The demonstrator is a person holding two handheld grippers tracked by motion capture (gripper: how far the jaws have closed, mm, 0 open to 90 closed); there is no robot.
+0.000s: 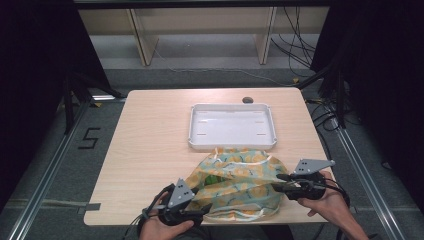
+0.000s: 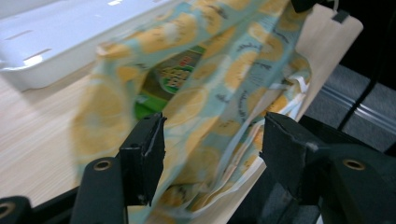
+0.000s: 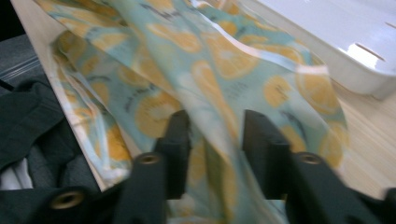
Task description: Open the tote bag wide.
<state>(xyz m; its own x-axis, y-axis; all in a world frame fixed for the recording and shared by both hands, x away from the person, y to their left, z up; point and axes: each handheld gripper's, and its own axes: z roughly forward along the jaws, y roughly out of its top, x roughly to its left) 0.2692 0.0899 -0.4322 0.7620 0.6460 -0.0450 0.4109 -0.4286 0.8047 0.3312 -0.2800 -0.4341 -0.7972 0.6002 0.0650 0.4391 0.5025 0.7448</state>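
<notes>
My left gripper [image 1: 196, 209] sat at the near edge of the desk, toward its left corner, jaws standing wide with the lemon-print bag [image 1: 239, 186] hanging slack between them; neither pad pressed on the cloth. My right gripper [image 1: 278, 182] reached in from the bag's other end, jaws narrower and half apart, a fold of the same fabric running up the gap. Whether those pads were pinching it I could not tell for certain; they looked to stand just clear of it.

So the bag lay directly between my two hands, its long axis running along the near edge from one gripper to the other, and both were equally close, each at one end. From my left gripper's own camera the mouth of the bag gaped toward me, and a green printed packet [image 2: 169, 80] showed inside. I judged the next move would turn on that opening, which faced the left hand.

Beyond the bag, touching or just beside its far side, sat an empty white tray [image 1: 232, 144] at mid-desk. The wooden desk [image 1: 150, 150] stood on grey floor, with shelving legs and loose cables behind.
</notes>
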